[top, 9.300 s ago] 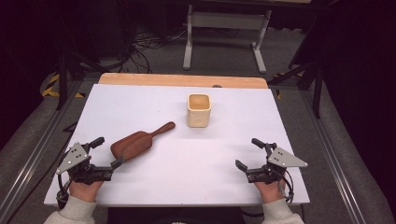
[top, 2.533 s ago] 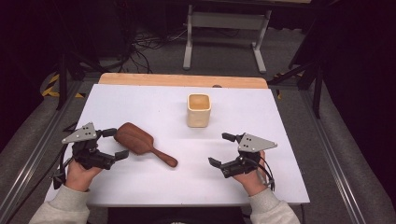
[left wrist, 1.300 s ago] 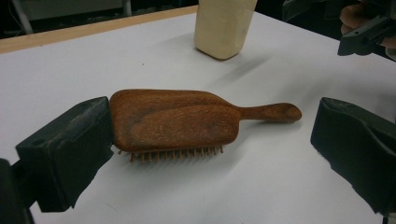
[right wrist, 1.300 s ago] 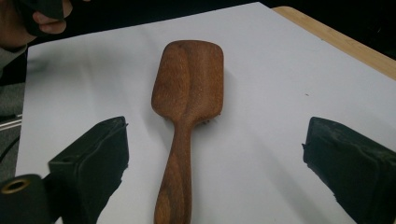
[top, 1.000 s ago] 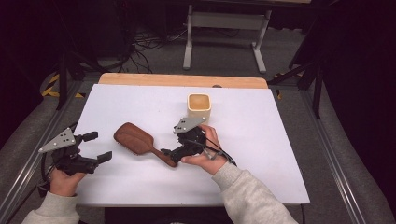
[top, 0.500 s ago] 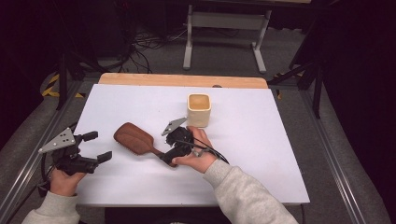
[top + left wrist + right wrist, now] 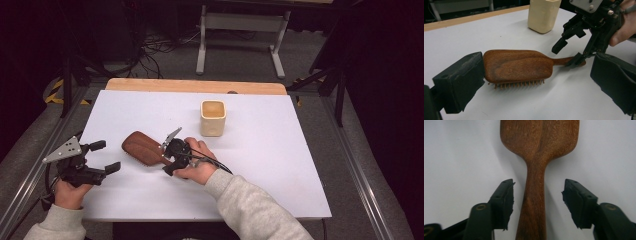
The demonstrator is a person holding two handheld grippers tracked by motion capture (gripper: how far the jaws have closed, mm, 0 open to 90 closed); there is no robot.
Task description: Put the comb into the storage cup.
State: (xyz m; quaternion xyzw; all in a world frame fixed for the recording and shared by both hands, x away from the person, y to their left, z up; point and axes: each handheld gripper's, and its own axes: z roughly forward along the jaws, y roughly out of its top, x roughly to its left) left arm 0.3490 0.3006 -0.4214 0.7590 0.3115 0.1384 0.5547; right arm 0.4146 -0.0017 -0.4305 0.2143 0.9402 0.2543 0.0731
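The wooden hairbrush point(image 7: 145, 148) lies bristles-down on the white desk point(image 7: 280, 165). Its handle runs straight between the jaws of the right tool point(image 7: 537, 205), which stand spread on either side without touching the wood. The left tool point(image 7: 102, 157), also wide open and holding nothing, sits just beyond the brush's head end, facing it. In the right gripper view the head is cut off at the top edge. A cream cup point(image 7: 213, 117) stands farther off, past the right tool.

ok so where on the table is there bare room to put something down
Free: the whole right side, right of the cup, and the near edge of the table. Also the far left corner. Crowded: around the hairbrush, with the right gripper over its handle and the left gripper beside it.
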